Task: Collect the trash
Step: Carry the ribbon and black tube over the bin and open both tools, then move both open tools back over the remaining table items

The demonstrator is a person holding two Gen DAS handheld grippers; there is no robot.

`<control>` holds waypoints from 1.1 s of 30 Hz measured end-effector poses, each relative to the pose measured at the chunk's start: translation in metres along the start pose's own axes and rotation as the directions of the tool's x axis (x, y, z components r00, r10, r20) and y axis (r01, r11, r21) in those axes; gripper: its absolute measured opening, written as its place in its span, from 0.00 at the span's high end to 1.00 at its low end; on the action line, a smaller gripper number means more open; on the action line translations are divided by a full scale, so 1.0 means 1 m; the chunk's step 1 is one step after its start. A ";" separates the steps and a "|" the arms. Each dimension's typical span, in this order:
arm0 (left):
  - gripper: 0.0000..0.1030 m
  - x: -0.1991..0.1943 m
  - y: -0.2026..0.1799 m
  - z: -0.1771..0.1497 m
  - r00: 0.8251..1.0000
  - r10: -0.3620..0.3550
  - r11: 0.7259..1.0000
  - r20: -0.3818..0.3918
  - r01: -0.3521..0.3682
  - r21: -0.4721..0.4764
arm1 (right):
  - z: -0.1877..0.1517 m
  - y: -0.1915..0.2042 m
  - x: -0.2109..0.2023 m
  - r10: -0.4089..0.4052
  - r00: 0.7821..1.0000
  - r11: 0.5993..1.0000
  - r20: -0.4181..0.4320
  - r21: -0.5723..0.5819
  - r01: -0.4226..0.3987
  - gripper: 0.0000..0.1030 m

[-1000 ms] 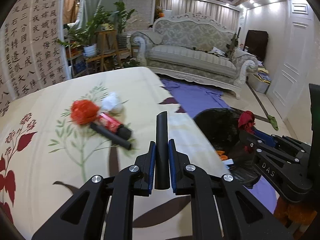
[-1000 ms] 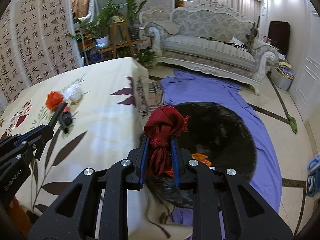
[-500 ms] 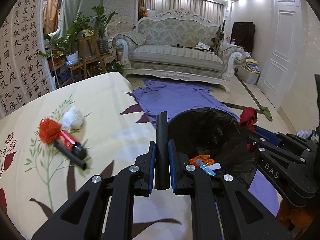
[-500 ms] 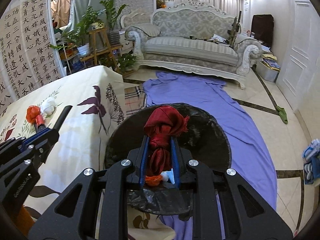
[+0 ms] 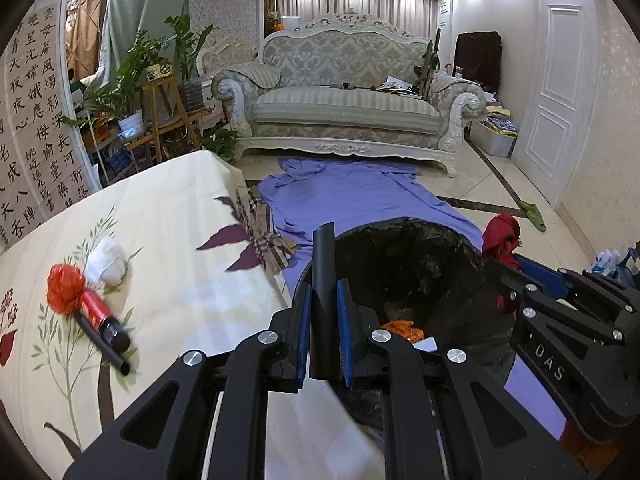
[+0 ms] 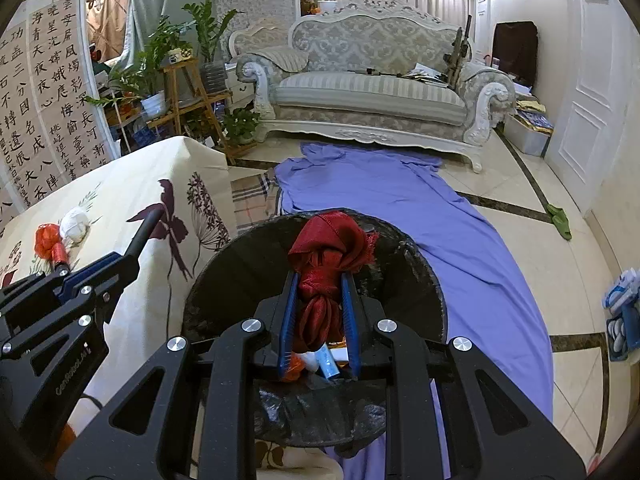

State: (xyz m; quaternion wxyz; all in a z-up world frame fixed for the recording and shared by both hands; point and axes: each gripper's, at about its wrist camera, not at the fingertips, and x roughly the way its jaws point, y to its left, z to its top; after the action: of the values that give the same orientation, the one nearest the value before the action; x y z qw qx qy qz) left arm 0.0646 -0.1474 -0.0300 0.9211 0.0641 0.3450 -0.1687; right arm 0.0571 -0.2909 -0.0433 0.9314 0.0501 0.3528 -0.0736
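Left gripper (image 5: 323, 312): jaws nearly closed, blue pads clamped on an upright black tube (image 5: 322, 280) that projects beyond the fingertips toward 12 o'clock. Right gripper (image 6: 319, 300): jaws narrowly parted, pinching a bunched red cloth (image 6: 330, 256) whose crumpled top bulges above the fingertips.

Both grippers hang over or at the rim of a bin lined with a black trash bag (image 6: 404, 276); orange and white scraps (image 5: 404, 330) lie inside it. In the left wrist view the bin mouth sits at 1 o'clock of the tube, with the right gripper and its cloth at 3 o'clock.

The bin stands against the edge of a table draped in a cream floral cloth (image 5: 168, 216). On it, at 9 o'clock of the left gripper, lie an orange mesh ball (image 5: 64, 288), a white wad (image 5: 106, 260), a red cylinder (image 5: 94, 308) and a second black tube (image 5: 102, 346), clustered and touching.

A purple sheet (image 6: 400, 200) covers the tiled floor beyond the bin, reaching to an ornate sofa (image 5: 348, 108) at 12 o'clock. Potted plants (image 5: 136, 80) and a calligraphy panel (image 5: 36, 120) stand at 10 o'clock; a white door (image 5: 560, 80) is at 2 o'clock.
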 end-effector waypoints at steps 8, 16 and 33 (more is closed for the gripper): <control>0.87 0.018 -0.011 0.011 1.000 0.008 1.000 -0.002 -0.008 0.025 | 0.007 -0.010 0.014 -0.017 1.000 1.000 -0.003 0.014 0.017 0.80; 0.46 0.029 -0.008 0.009 0.999 0.038 0.999 -0.033 -0.037 0.015 | 0.007 -0.020 0.019 -0.035 0.999 0.999 -0.007 0.035 0.035 0.67; 0.34 -0.004 0.036 -0.004 0.995 0.099 0.992 -0.034 -0.101 -0.072 | 0.004 0.001 0.010 0.017 1.000 1.000 -0.007 0.014 -0.017 0.66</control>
State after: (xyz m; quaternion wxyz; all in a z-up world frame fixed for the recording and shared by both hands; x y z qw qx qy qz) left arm 0.0721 -0.1117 -0.0302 0.9249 0.0498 0.3611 -0.1085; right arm 0.0673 -0.2918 -0.0476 0.9304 0.0601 0.3551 -0.0680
